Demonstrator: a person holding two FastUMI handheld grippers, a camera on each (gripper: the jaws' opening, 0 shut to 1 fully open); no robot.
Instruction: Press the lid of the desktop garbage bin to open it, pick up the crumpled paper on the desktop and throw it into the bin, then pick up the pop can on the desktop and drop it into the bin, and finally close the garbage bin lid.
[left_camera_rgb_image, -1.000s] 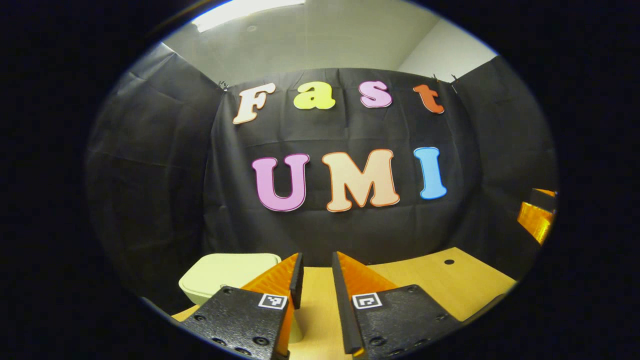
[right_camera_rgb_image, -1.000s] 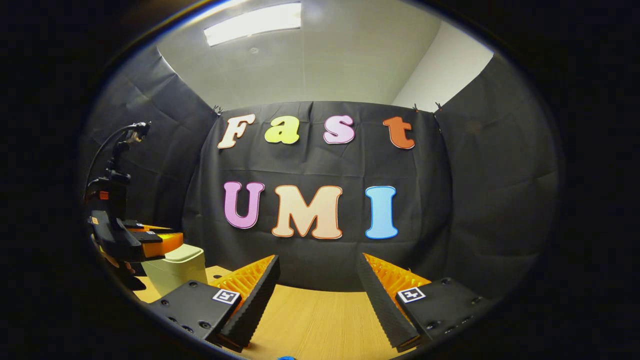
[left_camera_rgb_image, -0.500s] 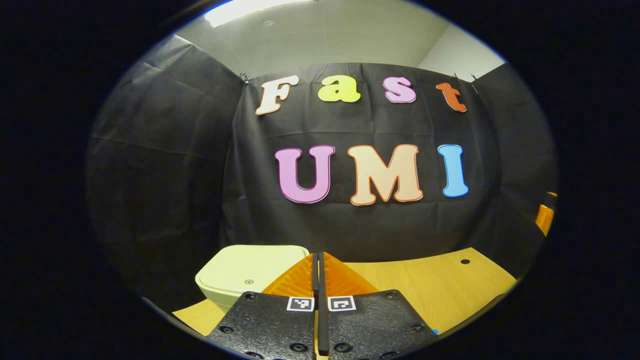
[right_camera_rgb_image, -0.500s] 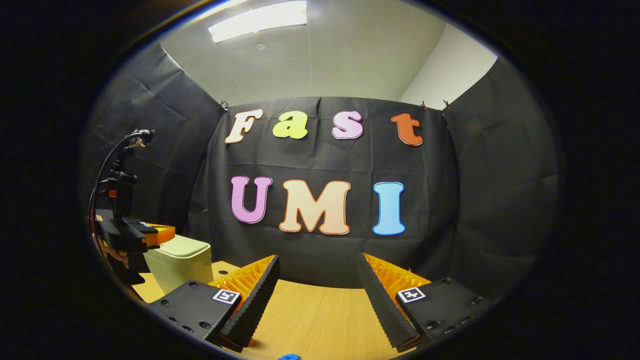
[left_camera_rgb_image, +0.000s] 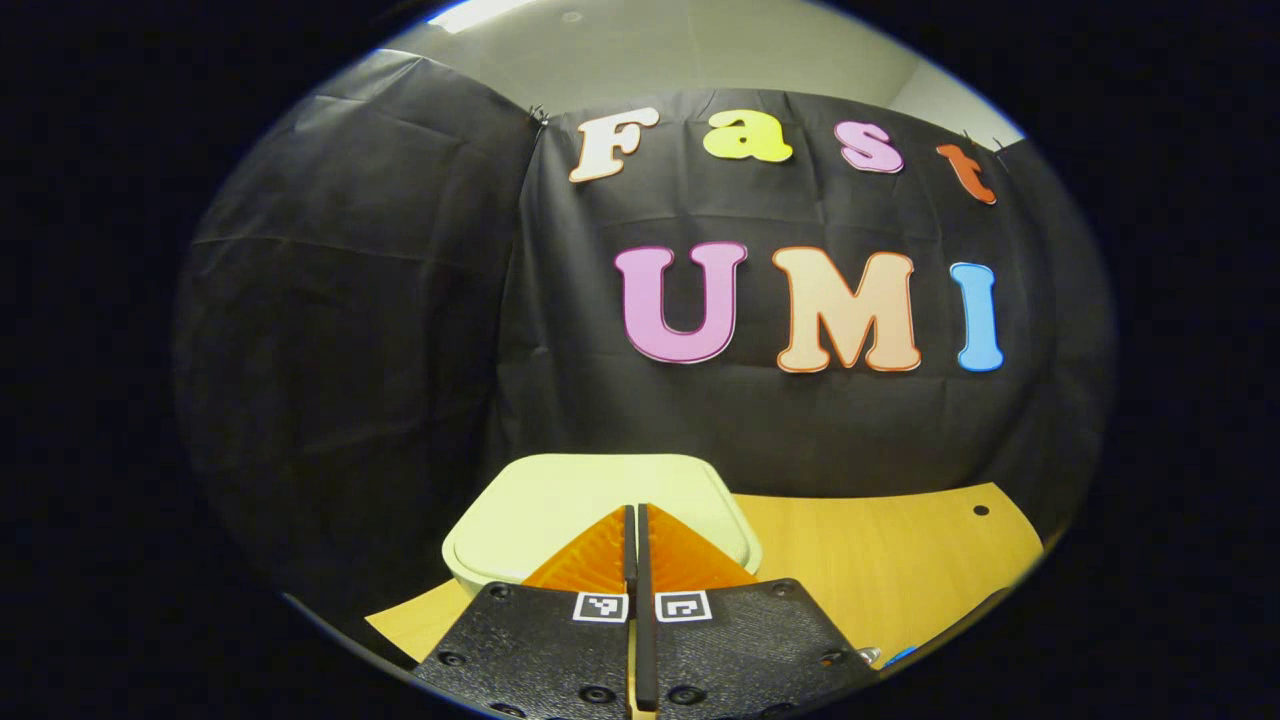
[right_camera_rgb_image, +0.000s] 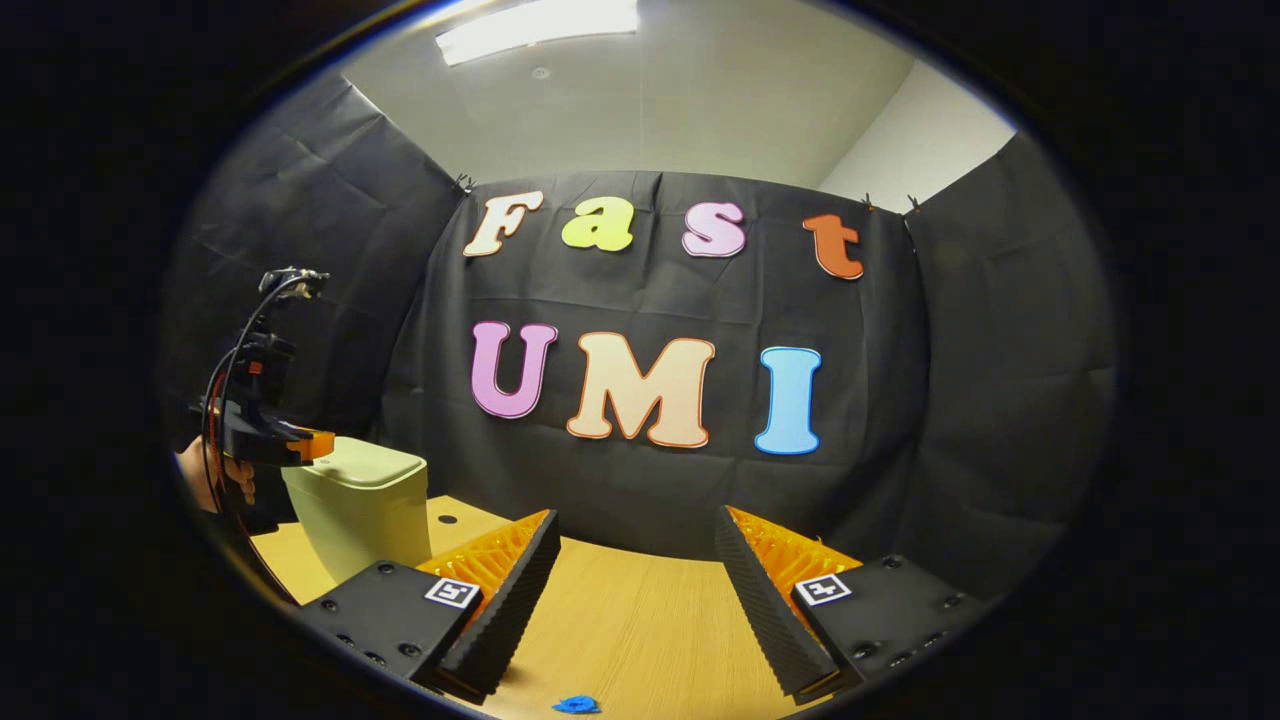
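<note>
Left gripper (left_camera_rgb_image: 636, 520) fingers pressed together over bin lid (left_camera_rgb_image: 560, 500); looks like light rigid plastic, press near 6 o'clock edge; right gripper (right_camera_rgb_image: 636, 560) spread wide, empty.

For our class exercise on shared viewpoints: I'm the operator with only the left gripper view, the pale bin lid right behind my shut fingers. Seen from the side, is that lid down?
Observer: Yes. In the right gripper view the bin stands with its lid flat and closed.
Operator: Where is my gripper against it?
Observer: The left gripper is level with the lid's top edge; contact I cannot tell.
Operator: And the other gripper?
Observer: The right gripper is open over the desk, nothing between its fingers.
</note>
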